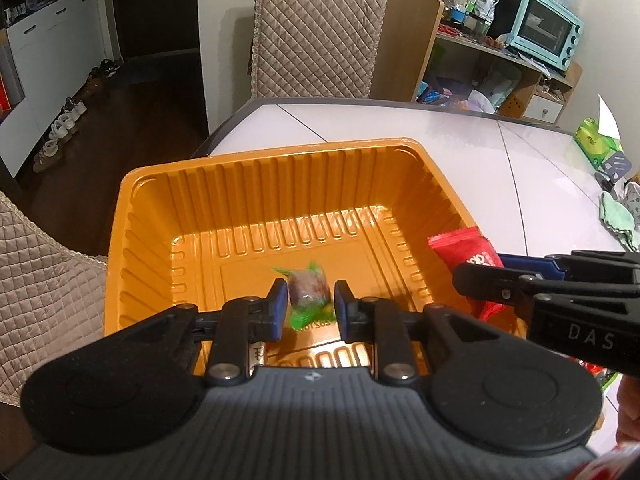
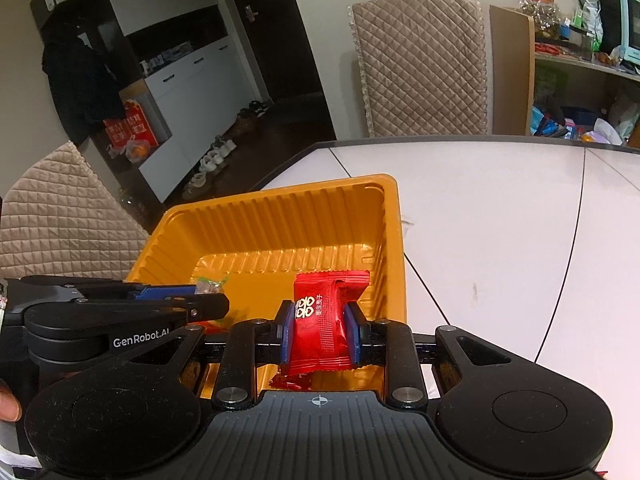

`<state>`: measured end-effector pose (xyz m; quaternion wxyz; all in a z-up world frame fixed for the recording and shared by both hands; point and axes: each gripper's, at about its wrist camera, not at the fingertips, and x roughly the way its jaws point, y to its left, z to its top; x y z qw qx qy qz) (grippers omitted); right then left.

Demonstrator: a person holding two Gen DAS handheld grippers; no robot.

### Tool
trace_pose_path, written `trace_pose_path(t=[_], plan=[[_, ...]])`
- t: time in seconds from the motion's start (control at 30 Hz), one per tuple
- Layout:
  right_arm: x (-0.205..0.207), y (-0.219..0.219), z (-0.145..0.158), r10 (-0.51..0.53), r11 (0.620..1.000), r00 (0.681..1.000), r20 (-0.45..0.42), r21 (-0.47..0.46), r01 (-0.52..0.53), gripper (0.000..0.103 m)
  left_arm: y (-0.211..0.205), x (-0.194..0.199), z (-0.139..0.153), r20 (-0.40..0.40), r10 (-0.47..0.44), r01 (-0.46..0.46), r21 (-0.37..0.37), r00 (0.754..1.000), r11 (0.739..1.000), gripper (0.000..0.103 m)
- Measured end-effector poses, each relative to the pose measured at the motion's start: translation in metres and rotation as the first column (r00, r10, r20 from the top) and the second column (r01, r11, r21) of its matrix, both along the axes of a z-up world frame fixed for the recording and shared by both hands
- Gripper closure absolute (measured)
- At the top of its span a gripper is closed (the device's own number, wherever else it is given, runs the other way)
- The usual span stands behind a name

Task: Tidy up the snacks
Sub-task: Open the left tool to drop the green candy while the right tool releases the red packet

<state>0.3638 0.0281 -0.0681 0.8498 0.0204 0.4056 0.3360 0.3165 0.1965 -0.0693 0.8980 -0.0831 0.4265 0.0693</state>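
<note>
An orange ribbed plastic tray (image 1: 280,184) stands near the left corner of the white table. Over its floor my left gripper (image 1: 311,300) is shut on a small green-wrapped candy (image 1: 308,288), blue pads on both sides. My right gripper (image 2: 320,332) is shut on a red snack packet (image 2: 324,320) held upright over the tray's (image 2: 280,220) right side. In the left wrist view the red packet (image 1: 466,250) and the right gripper (image 1: 480,276) come in from the right. The right wrist view shows the left gripper (image 2: 192,296) and the green candy (image 2: 208,285) at the left.
More red wrappers (image 2: 290,382) lie at the tray's near edge under my right gripper. A green tissue box (image 1: 596,144) and a green cloth (image 1: 618,220) sit at the table's right. Quilted chairs (image 1: 316,32) stand behind and left. White tabletop (image 2: 500,220) stretches right of the tray.
</note>
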Motion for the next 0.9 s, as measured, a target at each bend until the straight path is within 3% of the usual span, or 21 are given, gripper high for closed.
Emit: trace_pose_path(t=[0.17,0.9], plan=[[0.0,0.0,0.0,0.0,1.0,1.0,-0.001,0.001,0.0,0.076,0.002,0.0,0.002,0.006,0.007,-0.007,0.005,1.0,1.0,0.072],[0.003,0.011,0.008,0.012,1.0,1.0,0.027,0.007,-0.012,0.076,0.039,-0.024,0.019,0.03,0.093,-0.093,0.006,0.995,0.996,0.067]])
